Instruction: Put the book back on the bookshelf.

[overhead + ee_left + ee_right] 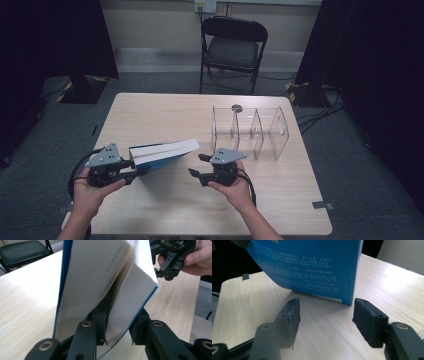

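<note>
A thick book with a blue cover is held tilted over the table's front left by my left gripper, which is shut on it. In the left gripper view the book fans open: one jaw sits between the white pages and the other presses on the blue cover, so my left gripper clamps a part of the block. My right gripper is just right of the book, open and empty. In the right gripper view the blue back cover stands beyond my right gripper.
A clear plastic organizer with several upright dividers stands at the table's back right. The table is pale wood. A black folding chair stands behind it. My right gripper appears in a hand at the top right.
</note>
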`<action>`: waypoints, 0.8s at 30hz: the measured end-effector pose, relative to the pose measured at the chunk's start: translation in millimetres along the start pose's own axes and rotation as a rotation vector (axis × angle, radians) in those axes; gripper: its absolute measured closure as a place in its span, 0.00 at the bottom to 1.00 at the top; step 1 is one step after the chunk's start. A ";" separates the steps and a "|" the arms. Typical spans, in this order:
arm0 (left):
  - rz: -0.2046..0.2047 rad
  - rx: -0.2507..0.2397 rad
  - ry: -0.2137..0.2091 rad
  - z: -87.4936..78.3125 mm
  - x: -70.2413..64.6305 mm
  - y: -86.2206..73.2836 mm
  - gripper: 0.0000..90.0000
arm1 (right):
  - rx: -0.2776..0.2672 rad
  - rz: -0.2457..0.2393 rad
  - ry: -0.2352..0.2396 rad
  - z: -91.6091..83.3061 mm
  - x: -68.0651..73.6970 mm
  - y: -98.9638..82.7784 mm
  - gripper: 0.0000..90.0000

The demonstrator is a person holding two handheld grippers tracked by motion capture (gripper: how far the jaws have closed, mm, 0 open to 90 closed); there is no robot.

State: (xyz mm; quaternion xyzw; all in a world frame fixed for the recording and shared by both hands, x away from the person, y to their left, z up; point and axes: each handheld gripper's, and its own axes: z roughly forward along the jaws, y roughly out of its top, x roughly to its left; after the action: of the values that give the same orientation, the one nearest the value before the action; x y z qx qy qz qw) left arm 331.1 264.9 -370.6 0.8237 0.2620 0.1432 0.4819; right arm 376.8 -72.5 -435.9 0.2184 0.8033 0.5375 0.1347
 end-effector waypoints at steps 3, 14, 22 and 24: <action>-0.007 -0.011 0.007 -1.3 3.4 1.3 0.79 | 0.017 0.006 -0.003 0.6 -1.5 -5.8 0.43; -0.038 -0.050 0.049 -8.5 20.7 5.6 0.81 | 0.035 0.023 0.011 2.0 -4.2 -17.4 0.42; -0.049 -0.070 0.082 -11.9 28.7 6.2 0.83 | 0.074 0.030 0.019 6.4 -5.8 -27.5 0.40; -0.037 -0.061 0.101 -12.6 29.4 7.5 0.83 | 0.077 0.033 0.021 8.4 -5.9 -30.2 0.40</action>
State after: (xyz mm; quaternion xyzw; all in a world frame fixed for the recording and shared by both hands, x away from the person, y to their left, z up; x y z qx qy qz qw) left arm 351.3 287.7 -358.3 0.7954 0.2965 0.1837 0.4957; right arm 379.5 -78.5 -467.1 0.2309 0.8212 0.5103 0.1088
